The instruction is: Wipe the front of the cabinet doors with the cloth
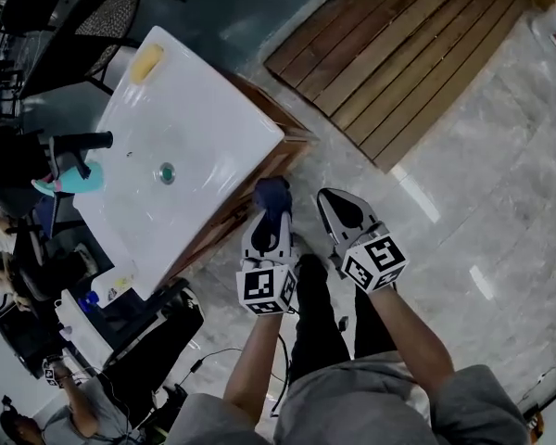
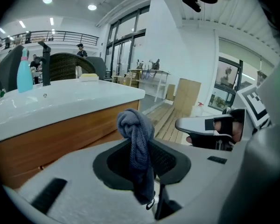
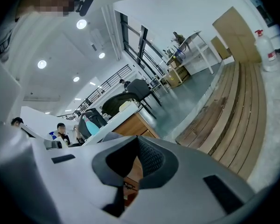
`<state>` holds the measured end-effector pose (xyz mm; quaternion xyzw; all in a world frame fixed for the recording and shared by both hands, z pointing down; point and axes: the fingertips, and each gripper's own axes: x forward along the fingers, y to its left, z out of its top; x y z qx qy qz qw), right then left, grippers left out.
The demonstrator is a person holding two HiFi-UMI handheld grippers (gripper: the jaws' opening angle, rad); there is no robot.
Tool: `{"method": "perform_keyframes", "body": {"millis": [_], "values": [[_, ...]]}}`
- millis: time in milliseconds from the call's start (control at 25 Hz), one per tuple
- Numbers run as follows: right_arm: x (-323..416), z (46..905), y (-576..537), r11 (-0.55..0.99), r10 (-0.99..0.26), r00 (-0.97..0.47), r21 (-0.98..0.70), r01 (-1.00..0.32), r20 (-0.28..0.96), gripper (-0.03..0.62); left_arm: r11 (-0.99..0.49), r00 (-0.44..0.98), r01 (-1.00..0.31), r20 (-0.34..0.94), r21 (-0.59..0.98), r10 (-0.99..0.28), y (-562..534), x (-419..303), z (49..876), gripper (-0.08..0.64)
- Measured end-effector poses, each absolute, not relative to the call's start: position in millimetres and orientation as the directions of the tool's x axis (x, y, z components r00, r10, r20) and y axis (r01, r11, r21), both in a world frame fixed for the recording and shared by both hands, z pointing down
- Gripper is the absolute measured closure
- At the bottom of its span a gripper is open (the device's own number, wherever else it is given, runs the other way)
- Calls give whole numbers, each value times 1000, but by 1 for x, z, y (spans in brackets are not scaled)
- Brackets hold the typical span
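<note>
A dark blue cloth (image 1: 271,193) (image 2: 136,139) hangs bunched from my left gripper (image 1: 271,213) (image 2: 142,146), whose jaws are shut on it. The cloth sits just off the corner of the wooden cabinet (image 1: 224,219) (image 2: 51,139) under a white basin top, apart from the wood. My right gripper (image 1: 339,209) (image 3: 136,146) hovers beside the left one over the floor. Its jaws are closed with nothing between them. The left gripper view shows the right gripper (image 2: 210,125) off to the right. In the right gripper view the cabinet (image 3: 130,125) lies ahead to the left.
On the white basin top (image 1: 195,128) stand a black faucet (image 1: 79,142), a teal bottle (image 1: 79,179) and a yellow sponge (image 1: 146,61). A wooden deck (image 1: 408,44) lies ahead on the right. Black chairs (image 1: 83,17) stand behind the basin. People and cables (image 1: 204,360) are at lower left.
</note>
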<state>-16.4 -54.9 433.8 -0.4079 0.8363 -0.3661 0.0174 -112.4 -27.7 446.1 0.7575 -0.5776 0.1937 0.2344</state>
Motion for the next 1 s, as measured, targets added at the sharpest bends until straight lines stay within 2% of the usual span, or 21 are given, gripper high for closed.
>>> {"method": "perform_keyframes", "body": {"millis": [200, 520, 720, 840, 1000], "values": [[-13, 445, -53, 376, -711, -649, -633, -676, 271, 581, -359, 281, -933, 565, -29, -776, -42, -106, 447, 468], [-8, 472, -49, 362, -725, -630, -624, -692, 278, 581, -469, 230, -838, 597, -280, -768, -65, -104, 471, 471], [-6, 487, -44, 360, -726, -627, -621, -696, 283, 581, -491, 181, -785, 618, -378, -765, -69, -101, 497, 472], [-4, 494, -40, 369, -718, -635, -617, -695, 285, 581, -508, 145, -707, 603, -491, -784, -75, -98, 507, 472], [0, 505, -38, 355, -721, -628, -621, -698, 293, 581, -518, 107, -641, 602, -566, -791, -84, -101, 522, 472]]}}
